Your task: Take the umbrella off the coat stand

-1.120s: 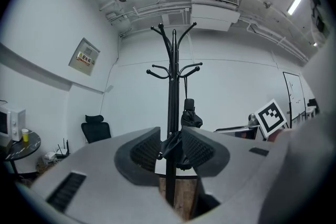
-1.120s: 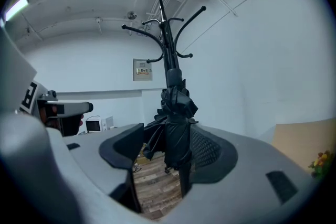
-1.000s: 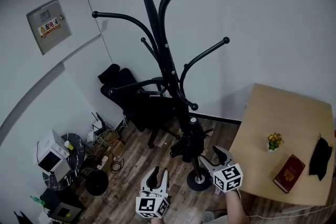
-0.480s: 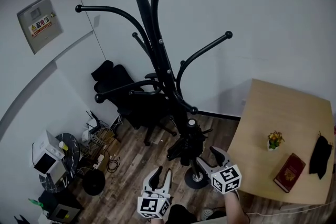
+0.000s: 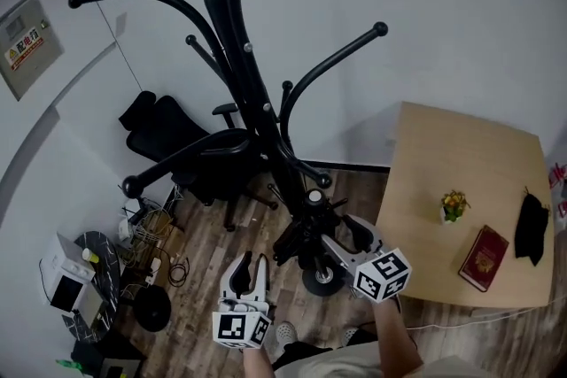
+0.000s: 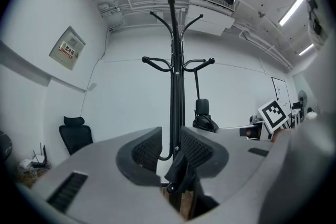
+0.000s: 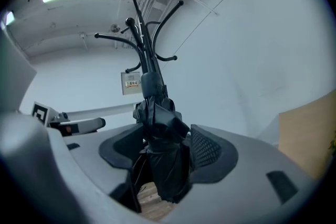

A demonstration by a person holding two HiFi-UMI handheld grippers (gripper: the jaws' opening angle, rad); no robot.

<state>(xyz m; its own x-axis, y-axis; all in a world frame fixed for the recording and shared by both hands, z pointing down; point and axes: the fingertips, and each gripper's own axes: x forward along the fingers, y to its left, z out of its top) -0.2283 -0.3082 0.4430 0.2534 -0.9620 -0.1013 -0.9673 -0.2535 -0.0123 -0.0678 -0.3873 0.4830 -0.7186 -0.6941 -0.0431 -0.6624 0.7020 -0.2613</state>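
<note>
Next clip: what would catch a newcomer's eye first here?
The tall black coat stand fills the middle of the head view, its arms curving outward. Low on it hangs a folded black umbrella, with the right tool closed around it. A wooden table with a red book stands at the right.

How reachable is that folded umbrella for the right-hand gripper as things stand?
Probably yes, easily: the umbrella sits between the right gripper's fingers, which look closed on it, with nothing in the way.
</note>
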